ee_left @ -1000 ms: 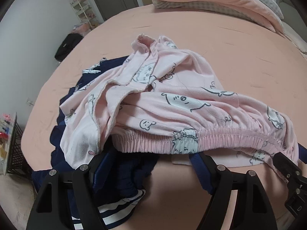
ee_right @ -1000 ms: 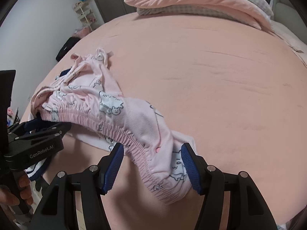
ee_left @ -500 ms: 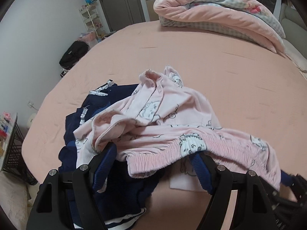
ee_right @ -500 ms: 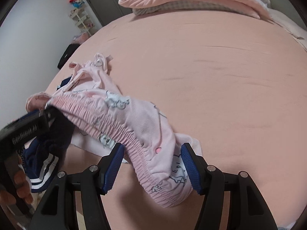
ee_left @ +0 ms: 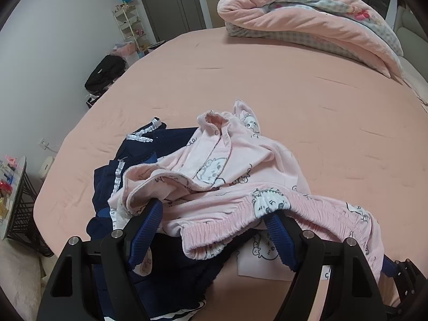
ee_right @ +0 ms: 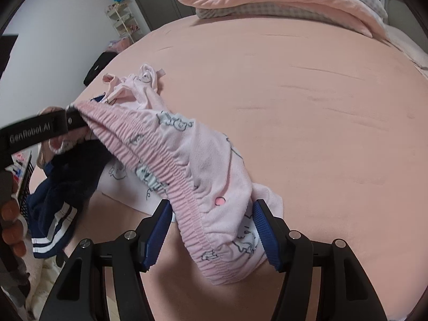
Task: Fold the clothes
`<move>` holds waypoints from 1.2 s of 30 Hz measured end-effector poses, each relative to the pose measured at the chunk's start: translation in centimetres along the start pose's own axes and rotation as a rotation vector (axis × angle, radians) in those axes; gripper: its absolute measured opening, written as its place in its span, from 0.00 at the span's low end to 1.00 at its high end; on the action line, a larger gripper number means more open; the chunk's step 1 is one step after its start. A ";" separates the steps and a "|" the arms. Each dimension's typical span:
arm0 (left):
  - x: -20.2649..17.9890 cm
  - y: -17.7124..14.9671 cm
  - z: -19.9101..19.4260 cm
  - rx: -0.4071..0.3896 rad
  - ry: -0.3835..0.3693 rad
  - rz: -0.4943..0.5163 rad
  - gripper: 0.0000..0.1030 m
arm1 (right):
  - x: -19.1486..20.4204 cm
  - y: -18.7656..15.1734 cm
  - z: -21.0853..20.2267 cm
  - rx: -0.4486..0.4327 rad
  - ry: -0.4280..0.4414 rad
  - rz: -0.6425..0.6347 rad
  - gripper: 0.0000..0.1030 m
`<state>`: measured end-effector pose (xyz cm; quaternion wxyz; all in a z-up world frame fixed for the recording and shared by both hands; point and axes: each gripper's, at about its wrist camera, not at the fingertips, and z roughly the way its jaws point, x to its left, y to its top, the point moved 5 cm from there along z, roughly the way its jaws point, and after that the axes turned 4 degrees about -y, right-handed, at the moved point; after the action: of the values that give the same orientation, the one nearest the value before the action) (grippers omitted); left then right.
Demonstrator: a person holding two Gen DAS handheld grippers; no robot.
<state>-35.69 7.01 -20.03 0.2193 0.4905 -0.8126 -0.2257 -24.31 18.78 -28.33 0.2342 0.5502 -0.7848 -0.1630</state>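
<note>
Pink pyjama trousers with a cartoon print lie bunched on the pink bed. Their elastic waistband is lifted and stretched between my two grippers. My left gripper has the waistband's left end draped between its blue pads. Its fingers stand wide apart and no pinch shows. My right gripper has the waistband's other end between its fingers, also wide apart. The left gripper shows in the right wrist view at the waistband's far end.
A navy garment with white stripes lies under the trousers at the bed's left edge. A folded pink quilt lies at the far side. The bedsheet stretches to the right. A white label lies under the waistband.
Both grippers have risen and pulled back, lifting the waistband off the bed. The trousers hang lower in the left view and the navy garment shows more.
</note>
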 end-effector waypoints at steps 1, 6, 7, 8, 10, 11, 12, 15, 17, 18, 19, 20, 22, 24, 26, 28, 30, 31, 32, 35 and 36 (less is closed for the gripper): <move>0.0 0.0 0.0 0.002 0.004 0.002 0.74 | 0.1 0.1 0.1 -0.003 -0.005 -0.004 0.60; 0.3 0.0 -0.3 0.003 0.013 0.010 0.74 | -0.8 -0.5 -0.8 -0.042 -0.056 -0.015 0.60; 0.3 -0.1 -0.4 0.001 0.012 0.010 0.74 | -0.4 -0.2 -0.8 -0.057 -0.066 -0.015 0.60; 0.4 -0.1 -0.4 0.002 0.012 0.010 0.74 | -0.4 0.0 -1.0 -0.072 -0.074 -0.013 0.60; 0.6 -0.4 -0.4 0.007 0.013 0.008 0.74 | -0.8 0.2 -1.4 -0.104 -0.105 -0.009 0.60; 0.7 -0.5 -0.5 0.009 0.012 0.006 0.74 | -1.0 0.3 -1.6 -0.117 -0.123 -0.005 0.60; 0.8 -0.6 -0.6 0.011 0.011 0.005 0.74 | -1.2 0.4 -1.8 -0.128 -0.138 0.001 0.60; 0.8 -1.0 -0.6 0.015 0.009 0.005 0.74 | -1.5 1.4 -2.0 -0.166 -0.170 0.029 0.60; 0.8 -1.3 -0.6 0.021 0.012 0.009 0.74 | -2.3 1.7 -2.4 -0.186 -0.205 0.043 0.60; 0.8 -1.4 -0.5 0.026 0.011 0.010 0.74 | -2.4 1.8 -2.3 -0.179 -0.201 0.052 0.60; 0.7 -1.5 -0.4 0.031 0.007 0.010 0.74 | -2.3 2.0 -1.7 -0.162 -0.190 0.062 0.60; 0.7 -1.6 -0.2 0.035 0.004 0.010 0.74 | -2.3 2.2 -1.3 -0.146 -0.185 0.069 0.60; 0.6 -1.8 0.0 0.045 -0.003 0.009 0.74 | -1.9 2.5 -0.4 -0.124 -0.191 0.068 0.60; 0.4 -1.9 0.1 0.047 -0.002 0.013 0.74 | -1.6 2.5 -0.2 -0.118 -0.170 0.055 0.60; 0.3 -1.8 0.2 0.049 -0.004 0.014 0.74 | -1.3 2.6 -0.2 -0.121 -0.160 0.032 0.60; 0.2 -1.8 0.2 0.053 -0.011 0.011 0.74 | -1.1 2.5 0.0 -0.103 -0.140 0.024 0.60; 0.1 -1.7 0.2 0.053 -0.019 0.010 0.74 | -1.7 2.1 0.0 -0.087 -0.139 0.027 0.60; 0.0 -1.8 0.3 0.053 -0.019 0.011 0.74 | -2.4 1.6 -0.4 -0.084 -0.141 0.030 0.60; -0.1 -1.8 0.3 0.053 -0.017 0.013 0.74 | -2.4 1.7 -0.3 -0.082 -0.140 0.033 0.60; -0.2 -1.9 0.6 0.056 -0.009 0.014 0.74 | -2.7 2.0 0.2 -0.081 -0.147 0.042 0.60; -0.2 -1.9 0.7 0.057 -0.009 0.011 0.74 | -2.8 2.1 0.5 -0.078 -0.156 0.048 0.60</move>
<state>-34.71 6.52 -21.75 0.2026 0.4911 -0.8225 -0.2034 -25.43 22.17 -28.16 0.1973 0.5074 -0.8066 -0.2302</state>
